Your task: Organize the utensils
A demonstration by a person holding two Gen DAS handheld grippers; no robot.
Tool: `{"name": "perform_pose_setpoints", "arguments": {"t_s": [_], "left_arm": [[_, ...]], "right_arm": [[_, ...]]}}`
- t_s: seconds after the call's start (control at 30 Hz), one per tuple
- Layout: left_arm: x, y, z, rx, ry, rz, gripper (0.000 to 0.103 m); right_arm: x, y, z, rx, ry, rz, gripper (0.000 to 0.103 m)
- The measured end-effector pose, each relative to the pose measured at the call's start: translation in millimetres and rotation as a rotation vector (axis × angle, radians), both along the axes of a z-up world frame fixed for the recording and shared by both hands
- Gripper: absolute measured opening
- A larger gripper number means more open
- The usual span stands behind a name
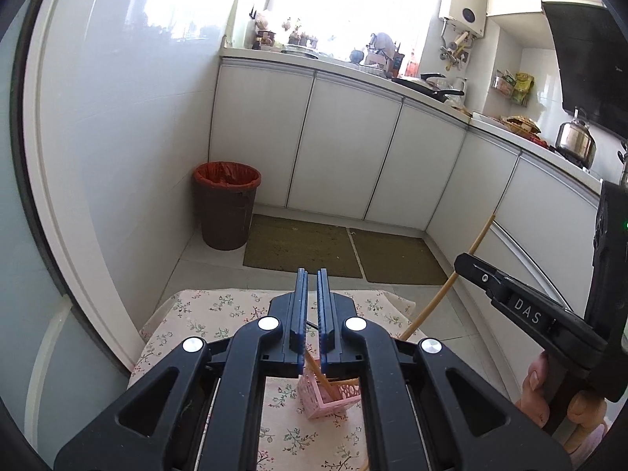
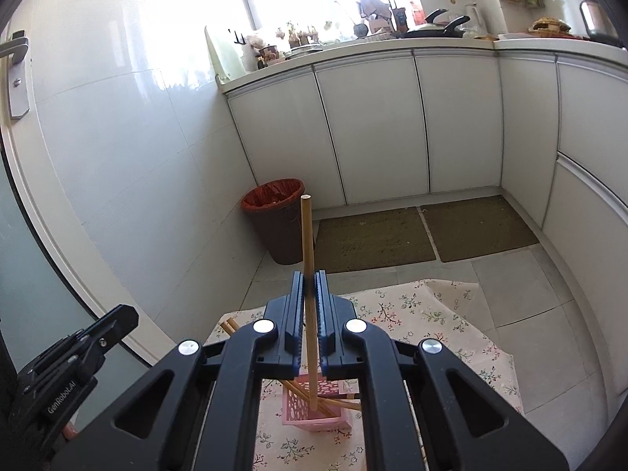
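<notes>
A pink perforated holder [image 2: 314,408] stands on a floral tablecloth [image 2: 431,314] and holds several wooden chopsticks. My right gripper [image 2: 312,278] is shut on a wooden chopstick [image 2: 307,235], held upright with its lower end inside the holder. In the left wrist view the same chopstick [image 1: 463,267] slants up past the right gripper's finger [image 1: 510,294]. My left gripper [image 1: 312,274] hovers above the holder [image 1: 327,396], jaws nearly closed and holding nothing. A chopstick [image 1: 318,373] leans in the holder below it.
A brown bin with a red liner [image 2: 276,219] stands in the floor corner by white cabinets [image 2: 373,125]. Two green mats [image 2: 424,231] lie on the floor. Two more chopstick ends [image 2: 229,325] lie on the cloth's far left edge.
</notes>
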State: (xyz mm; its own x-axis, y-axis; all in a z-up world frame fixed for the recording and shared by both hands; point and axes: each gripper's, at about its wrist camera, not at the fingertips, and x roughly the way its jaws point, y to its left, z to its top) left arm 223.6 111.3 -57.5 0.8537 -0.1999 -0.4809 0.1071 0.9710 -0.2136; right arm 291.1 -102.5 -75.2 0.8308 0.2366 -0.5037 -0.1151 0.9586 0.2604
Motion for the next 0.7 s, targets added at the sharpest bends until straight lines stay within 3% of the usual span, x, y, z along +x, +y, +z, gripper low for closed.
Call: {"name": "perform_pose_setpoints", "arguments": {"t_s": [0.53, 0.6, 0.7], "left_arm": [[0.0, 11.7, 3.0, -0.021, 0.006, 0.022, 0.004], [3.8, 11.0, -1.0, -0.005, 0.029, 0.022, 0.005], [17.2, 6.7, -16.3, 0.061, 0.140, 0.018, 0.005]], "right_arm": [[11.5, 19.1, -14.6, -0.046, -0.011, -0.005, 0.006], [14.5, 21.1, -21.9, -0.044, -0.007, -0.002, 0.006], [17.3, 26.8, -34.3, -0.067, 0.007, 0.010, 0.009]]}}
